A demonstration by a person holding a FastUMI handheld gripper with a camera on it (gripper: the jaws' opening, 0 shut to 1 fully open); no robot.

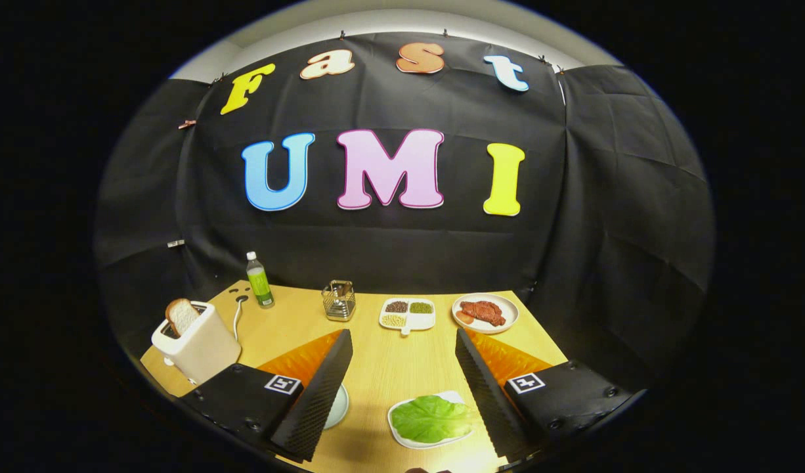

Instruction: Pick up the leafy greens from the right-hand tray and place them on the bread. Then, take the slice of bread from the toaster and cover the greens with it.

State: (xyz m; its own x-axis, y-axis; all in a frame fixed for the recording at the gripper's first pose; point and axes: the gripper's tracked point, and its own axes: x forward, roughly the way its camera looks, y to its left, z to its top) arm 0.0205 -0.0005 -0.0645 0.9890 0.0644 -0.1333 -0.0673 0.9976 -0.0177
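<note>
While the tool (402, 387) hangs over the near edge of the worktop (389, 368), its fingers stand wide apart and hold nothing, a spread that looks meant for coming down around the greens (431, 418). That leaf lies flat on a white tray (397, 430), between the fingers and close against the right one. Far left, the toaster (195, 345) holds a bread slice (181, 315) upright in its slot, ready to lift later. A pale plate (340, 407) edge peeks past the left finger; whether bread lies there I cannot tell.
</note>
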